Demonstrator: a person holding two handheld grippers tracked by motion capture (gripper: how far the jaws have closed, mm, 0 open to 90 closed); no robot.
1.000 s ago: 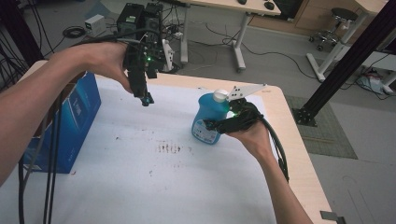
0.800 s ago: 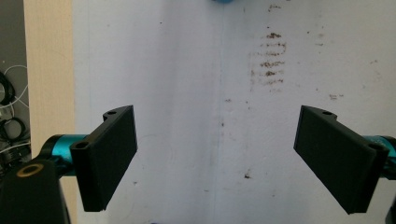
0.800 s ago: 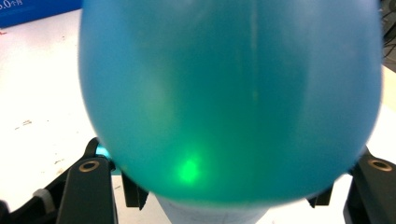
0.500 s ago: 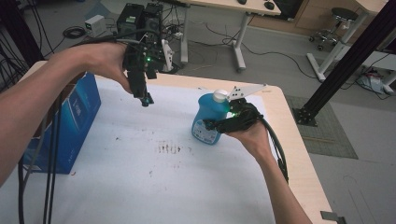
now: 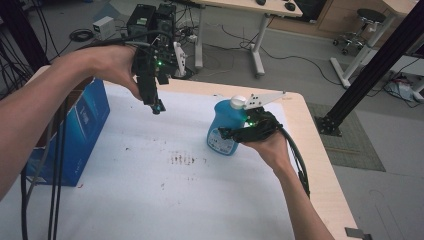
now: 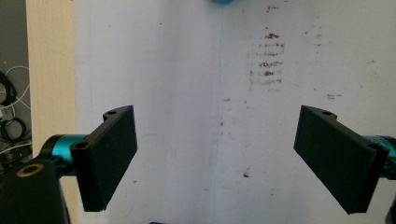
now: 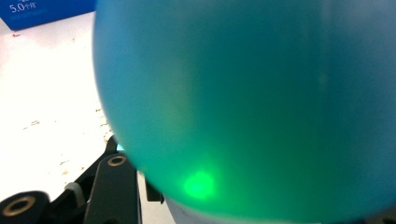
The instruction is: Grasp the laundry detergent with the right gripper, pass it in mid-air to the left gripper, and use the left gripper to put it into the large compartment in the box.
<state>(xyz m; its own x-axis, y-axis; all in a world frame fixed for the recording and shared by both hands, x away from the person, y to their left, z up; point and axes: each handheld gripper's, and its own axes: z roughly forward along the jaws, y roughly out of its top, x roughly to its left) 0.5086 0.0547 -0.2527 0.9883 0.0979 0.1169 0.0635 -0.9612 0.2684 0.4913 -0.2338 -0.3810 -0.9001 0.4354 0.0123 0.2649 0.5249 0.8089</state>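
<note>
The right gripper (image 5: pixel 235 134) is closed around the lower body of a blue plastic bottle (image 5: pixel 226 125), which stands upright on the white table cover (image 5: pixel 150 200) toward the far right of the table; in the right gripper view the bottle's blue wall (image 7: pixel 252 107) sits right against the camera, with one black jaw beside it at lower left. The left gripper (image 5: pixel 156 106) hangs in the air above the far left part of the cover, jaws spread wide with nothing between them; its own view looks straight down on the cover. A blue cardboard box (image 5: pixel 75 130) stands at the left edge of the table. A patch of small brown stains (image 5: pixel 181 159) marks the cover between box and bottle.
</note>
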